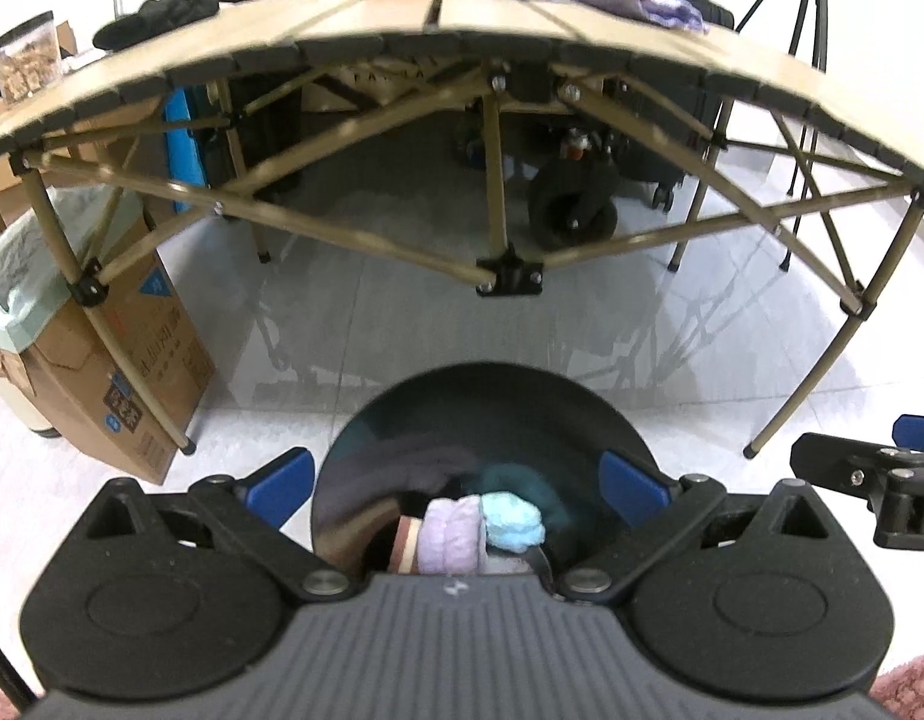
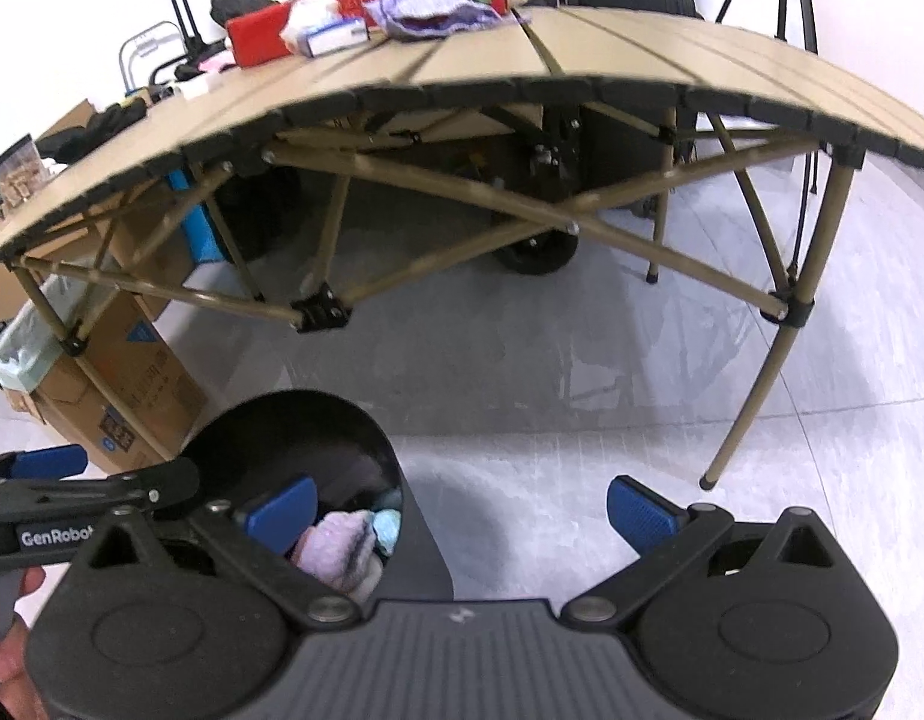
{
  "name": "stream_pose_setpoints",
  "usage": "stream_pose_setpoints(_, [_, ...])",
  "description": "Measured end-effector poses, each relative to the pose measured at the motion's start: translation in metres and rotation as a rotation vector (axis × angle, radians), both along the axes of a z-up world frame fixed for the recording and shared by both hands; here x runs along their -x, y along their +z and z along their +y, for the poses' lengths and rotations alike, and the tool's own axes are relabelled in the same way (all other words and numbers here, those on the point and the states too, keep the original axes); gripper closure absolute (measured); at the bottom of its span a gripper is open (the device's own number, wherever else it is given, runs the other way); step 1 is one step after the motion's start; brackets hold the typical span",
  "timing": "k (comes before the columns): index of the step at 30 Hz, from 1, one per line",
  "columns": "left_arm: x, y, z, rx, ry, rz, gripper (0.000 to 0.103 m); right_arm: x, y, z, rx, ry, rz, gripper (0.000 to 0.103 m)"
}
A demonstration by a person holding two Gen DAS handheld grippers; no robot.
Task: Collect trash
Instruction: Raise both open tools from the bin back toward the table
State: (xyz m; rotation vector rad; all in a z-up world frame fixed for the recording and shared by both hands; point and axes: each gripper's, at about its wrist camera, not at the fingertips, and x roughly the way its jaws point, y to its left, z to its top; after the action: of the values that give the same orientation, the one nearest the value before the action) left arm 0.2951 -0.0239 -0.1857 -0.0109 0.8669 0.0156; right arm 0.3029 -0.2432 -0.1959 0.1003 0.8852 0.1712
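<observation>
Left wrist: left gripper [image 1: 456, 477] spread wide over a black bin [image 1: 486, 396] on the floor, holding nothing; inside lie a lilac wad [image 1: 450, 531] and a light-blue wad [image 1: 513, 519], touching, with the folding table [image 1: 402, 15] beyond. Right wrist: right gripper [image 2: 462, 510] also wide and empty, just right of the bin [image 2: 294, 438], wads [image 2: 348, 546] visible inside; more clutter sits on the table [image 2: 612, 48], cardboard box [image 2: 138, 384] by its left leg.

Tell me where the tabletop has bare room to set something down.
The table's near edge and right half are bare slats. It is crowded along the far side: red box, purple cloth, white packet. The left end holds black items and a snack jar.
</observation>
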Motion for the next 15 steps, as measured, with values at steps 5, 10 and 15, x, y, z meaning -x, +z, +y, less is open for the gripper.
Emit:
stream_pose_setpoints(5, [0.005,0.011,0.006,0.003,0.009,-0.042,0.000,0.004,0.013,0.004,-0.020,0.016,-0.069,0.000])
stream_pose_setpoints(10, [0.018,0.030,0.012,0.004,0.018,-0.126,0.000,0.011,0.032,0.006,-0.052,0.030,-0.152,0.000])
stream_pose_setpoints(15, [0.029,0.050,0.015,0.008,0.024,-0.194,0.000,0.021,0.054,0.007,-0.089,0.048,-0.258,0.000])
